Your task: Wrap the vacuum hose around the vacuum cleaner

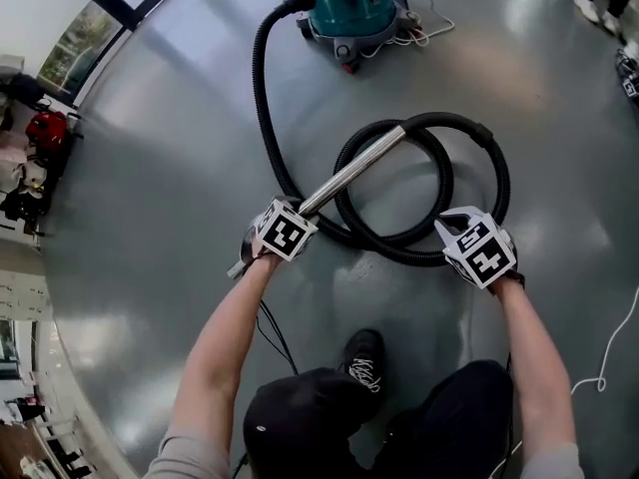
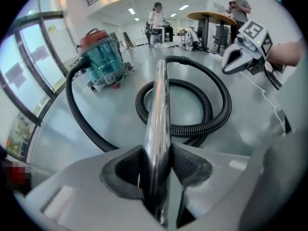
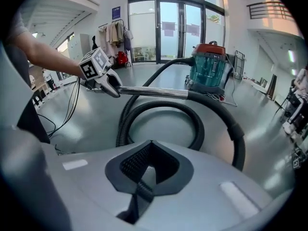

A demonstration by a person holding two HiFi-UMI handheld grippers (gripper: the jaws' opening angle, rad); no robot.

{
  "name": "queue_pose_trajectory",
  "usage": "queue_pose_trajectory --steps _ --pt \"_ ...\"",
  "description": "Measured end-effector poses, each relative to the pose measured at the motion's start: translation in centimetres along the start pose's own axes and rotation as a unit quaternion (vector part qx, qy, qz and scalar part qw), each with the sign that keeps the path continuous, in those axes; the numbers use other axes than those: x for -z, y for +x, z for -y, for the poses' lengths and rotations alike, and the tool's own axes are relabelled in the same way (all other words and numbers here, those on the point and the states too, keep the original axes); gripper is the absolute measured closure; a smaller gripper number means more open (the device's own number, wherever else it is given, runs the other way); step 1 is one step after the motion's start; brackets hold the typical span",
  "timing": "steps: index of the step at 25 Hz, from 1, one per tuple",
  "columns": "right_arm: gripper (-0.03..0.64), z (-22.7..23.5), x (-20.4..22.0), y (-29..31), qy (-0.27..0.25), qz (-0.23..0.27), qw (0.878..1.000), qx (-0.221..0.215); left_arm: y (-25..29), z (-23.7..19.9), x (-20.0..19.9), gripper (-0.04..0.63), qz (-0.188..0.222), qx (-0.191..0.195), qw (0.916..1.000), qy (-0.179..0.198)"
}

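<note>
A teal vacuum cleaner (image 1: 344,8) with a red top stands on the grey floor ahead. Its black ribbed hose (image 1: 262,98) runs toward me and curls into a loose loop (image 1: 439,183) on the floor. The hose ends in a shiny metal wand (image 1: 354,166). My left gripper (image 1: 285,230) is shut on the wand's near end, pads (image 2: 190,165) pressed to both sides of the wand (image 2: 159,105). My right gripper (image 1: 477,247) hovers beside the loop's near right edge, shut with nothing in it (image 3: 146,170). From the right gripper view the hose (image 3: 211,109) arcs just ahead.
A white power cord (image 1: 419,36) lies bunched by the vacuum. Thin black cables (image 1: 275,337) trail near my shoe (image 1: 361,359), and a white cord (image 1: 609,347) lies at the right. A glass wall (image 1: 90,28) lines the left. People and tables (image 2: 211,18) stand far off.
</note>
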State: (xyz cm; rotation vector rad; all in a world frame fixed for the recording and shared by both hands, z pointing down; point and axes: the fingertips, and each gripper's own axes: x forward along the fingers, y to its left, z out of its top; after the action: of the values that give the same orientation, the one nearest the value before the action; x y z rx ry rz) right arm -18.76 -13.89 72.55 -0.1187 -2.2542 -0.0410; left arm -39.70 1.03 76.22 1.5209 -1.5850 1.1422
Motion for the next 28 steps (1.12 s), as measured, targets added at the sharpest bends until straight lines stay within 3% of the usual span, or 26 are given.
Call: queue_pose_trajectory --steps 5,9,14,18,22,28 --pt "0.592 -3.5 -2.3 1.6 -0.013 0.005 1.0 -0.02 -0.1 0.0 2.8 0.419 0.011 -0.006 0.9904 -0.138" --pt "0.592 -5.5 -3.2 2.4 -0.019 0.006 0.999 -0.037 0.1 0.3 4.8 0.419 0.029 -0.012 0.9728 -0.23" --pt "0.591 -9.0 -5.0 4.1 -0.012 0.023 0.997 -0.075 -0.1 1.5 5.2 0.419 0.053 -0.004 0.9479 -0.314" --pt "0.507 -13.3 -6.0 5.9 0.021 0.039 0.989 -0.142 0.2 3.0 3.8 0.419 0.071 0.019 0.937 -0.342" --pt "0.451 -18.2 -5.2 7.7 0.053 0.029 0.976 -0.208 0.8 3.9 1.5 0.419 0.081 0.035 0.9326 -0.35" --pt "0.361 -23.7 -3.9 9.9 0.122 0.022 0.955 -0.269 1.5 4.8 -1.6 0.42 0.1 0.045 0.9251 -0.364"
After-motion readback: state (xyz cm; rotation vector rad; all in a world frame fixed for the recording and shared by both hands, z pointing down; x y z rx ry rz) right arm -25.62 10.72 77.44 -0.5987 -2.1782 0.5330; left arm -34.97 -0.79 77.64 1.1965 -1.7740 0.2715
